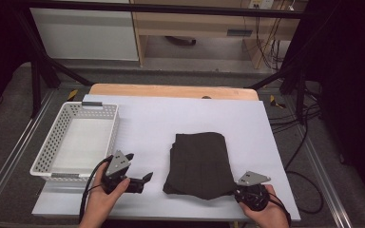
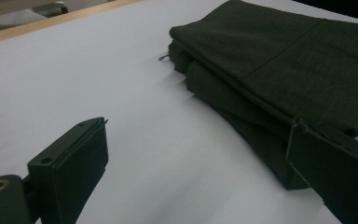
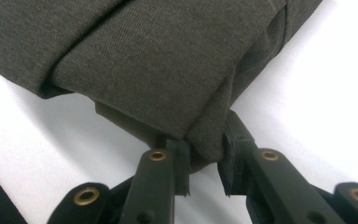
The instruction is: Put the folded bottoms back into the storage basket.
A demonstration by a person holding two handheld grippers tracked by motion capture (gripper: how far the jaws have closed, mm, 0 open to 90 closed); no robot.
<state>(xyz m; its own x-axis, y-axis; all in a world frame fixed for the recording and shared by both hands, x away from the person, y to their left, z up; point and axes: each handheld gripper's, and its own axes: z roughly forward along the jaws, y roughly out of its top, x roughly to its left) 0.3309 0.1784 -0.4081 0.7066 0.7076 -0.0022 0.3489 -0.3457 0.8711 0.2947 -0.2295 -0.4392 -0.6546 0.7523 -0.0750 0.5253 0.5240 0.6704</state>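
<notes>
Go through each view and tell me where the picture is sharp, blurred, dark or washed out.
High view: the white table cover is evenly lit, the room's edges fall into black, and the folded dark cloth shows little detail. Left gripper view: the cloth is fairly sharp, the near jaws softer, with a faint shadow along the cloth's edge. Right gripper view: the weave is crisp at the pinched corner, and the cover is washed out white.

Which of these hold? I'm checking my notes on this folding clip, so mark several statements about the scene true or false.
1. The right gripper has its jaws closed on a corner of the folded dark olive fabric garment. True.
2. The left gripper grips the garment. False: its jaws are open beside it.
3. The white perforated plastic basket holds the garment. False: the garment lies on the white table cover.
4. The basket sits left of the garment. True.
</notes>
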